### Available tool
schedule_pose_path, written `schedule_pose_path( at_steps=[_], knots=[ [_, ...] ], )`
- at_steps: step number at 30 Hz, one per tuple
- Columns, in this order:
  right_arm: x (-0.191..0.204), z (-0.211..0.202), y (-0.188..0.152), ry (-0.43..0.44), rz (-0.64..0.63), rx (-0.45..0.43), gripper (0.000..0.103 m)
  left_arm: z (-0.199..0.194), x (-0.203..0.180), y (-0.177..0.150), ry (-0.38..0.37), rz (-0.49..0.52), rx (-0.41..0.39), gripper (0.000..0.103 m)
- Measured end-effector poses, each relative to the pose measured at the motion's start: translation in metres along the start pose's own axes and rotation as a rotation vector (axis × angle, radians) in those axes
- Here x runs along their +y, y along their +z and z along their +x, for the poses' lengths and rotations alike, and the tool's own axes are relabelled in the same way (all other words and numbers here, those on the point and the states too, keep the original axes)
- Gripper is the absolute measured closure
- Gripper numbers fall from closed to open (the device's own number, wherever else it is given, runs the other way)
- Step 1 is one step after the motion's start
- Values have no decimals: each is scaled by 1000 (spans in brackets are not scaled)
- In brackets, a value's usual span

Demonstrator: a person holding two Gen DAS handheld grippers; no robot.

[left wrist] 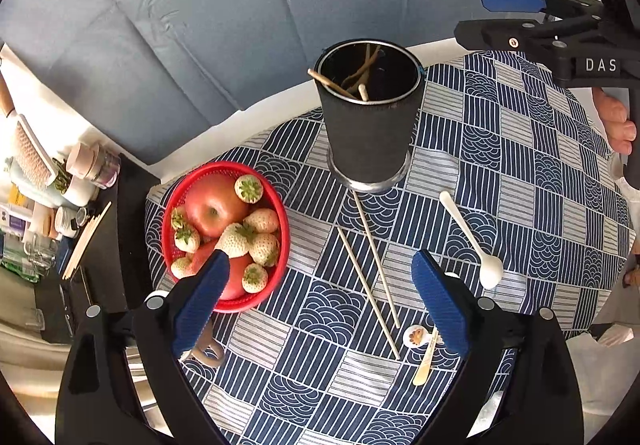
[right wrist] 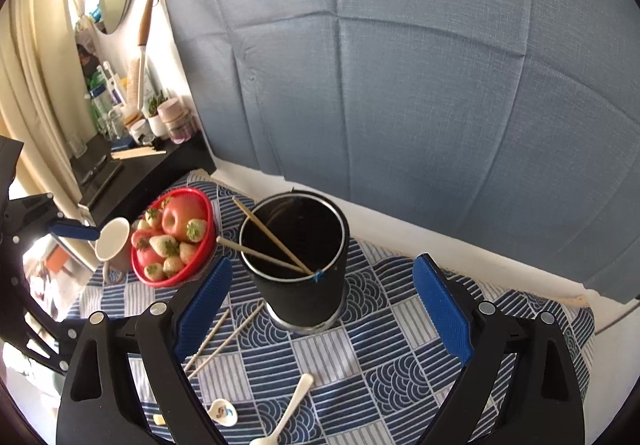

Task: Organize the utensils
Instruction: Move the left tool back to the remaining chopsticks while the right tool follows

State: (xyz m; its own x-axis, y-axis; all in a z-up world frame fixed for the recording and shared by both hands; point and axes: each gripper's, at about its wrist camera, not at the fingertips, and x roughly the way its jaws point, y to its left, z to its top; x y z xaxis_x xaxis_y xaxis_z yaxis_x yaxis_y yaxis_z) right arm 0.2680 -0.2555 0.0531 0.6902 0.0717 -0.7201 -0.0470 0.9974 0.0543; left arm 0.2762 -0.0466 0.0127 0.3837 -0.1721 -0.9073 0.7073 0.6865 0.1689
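Observation:
A black utensil cup (left wrist: 370, 113) stands on the blue patterned tablecloth (left wrist: 520, 149) with two wooden chopsticks inside (right wrist: 272, 241). Two pale chopsticks (left wrist: 372, 277) lie on the cloth in front of it, beside a white plastic spoon (left wrist: 472, 237) and a small ceramic spoon with a bear print (left wrist: 420, 345). My left gripper (left wrist: 320, 301) is open and empty above the loose chopsticks. My right gripper (right wrist: 324, 313) is open and empty just in front of the cup (right wrist: 296, 257); it also shows in the left wrist view (left wrist: 520, 17). The white spoon (right wrist: 288, 409) lies below it.
A red basket (left wrist: 224, 237) of apples and strawberries sits left of the cup. A white mug (right wrist: 112, 245) stands by the basket. A dark side shelf (right wrist: 132, 165) holds jars and bottles. A blue-grey padded headboard (right wrist: 400, 65) rises behind the table.

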Motion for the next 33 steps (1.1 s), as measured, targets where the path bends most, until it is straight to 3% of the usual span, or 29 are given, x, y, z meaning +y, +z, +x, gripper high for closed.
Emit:
schedule_pose_path(
  at_steps=[20,33],
  knots=[
    [65,83,-85,-3,17,232,16,56,11,-93,-81,-87,91,12],
    [93,139,-122,-15,47,338,16,99,2,-118,-146,-98,85,12]
  ],
)
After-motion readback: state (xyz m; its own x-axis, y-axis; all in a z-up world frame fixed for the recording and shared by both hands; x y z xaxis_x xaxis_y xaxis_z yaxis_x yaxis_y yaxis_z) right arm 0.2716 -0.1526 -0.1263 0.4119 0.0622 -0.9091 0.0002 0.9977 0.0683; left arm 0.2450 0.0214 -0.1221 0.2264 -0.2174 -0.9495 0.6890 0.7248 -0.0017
